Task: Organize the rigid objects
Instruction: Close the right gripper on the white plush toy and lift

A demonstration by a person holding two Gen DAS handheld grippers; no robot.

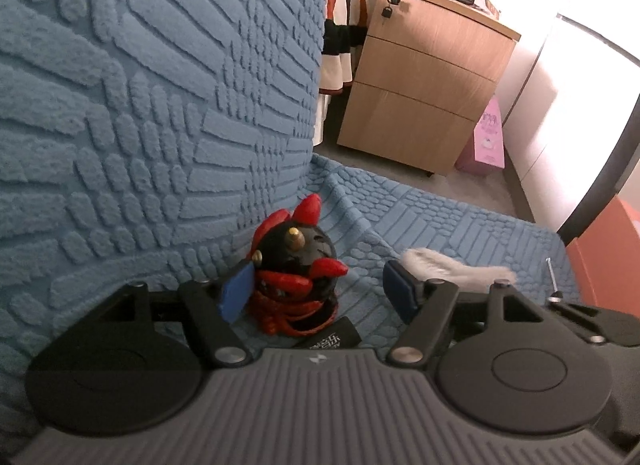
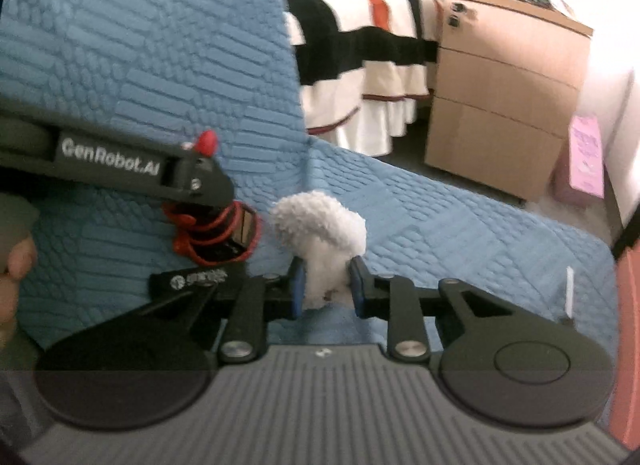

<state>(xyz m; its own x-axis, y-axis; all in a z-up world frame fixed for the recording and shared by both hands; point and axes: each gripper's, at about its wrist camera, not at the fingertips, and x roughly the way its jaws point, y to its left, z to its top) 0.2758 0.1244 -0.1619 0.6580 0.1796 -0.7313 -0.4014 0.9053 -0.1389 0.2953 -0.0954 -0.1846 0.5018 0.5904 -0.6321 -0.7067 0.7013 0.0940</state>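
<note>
Left gripper [image 1: 320,293]: your jaws stand wide around the figurine; the left pad sits at its side, the right pad well clear.
Figurine [image 1: 298,261]: black and red, upright on the blue cover [image 1: 460,221].
Right gripper [image 2: 326,289]: your jaws stand narrow, pinching the white fluffy toy [image 2: 324,233].
Toy: just right of the figurine, on the cover.

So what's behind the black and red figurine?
The black and red figurine stands against the blue textured sofa cover rising directly behind it. Its base and whatever is underneath are hidden.
</note>
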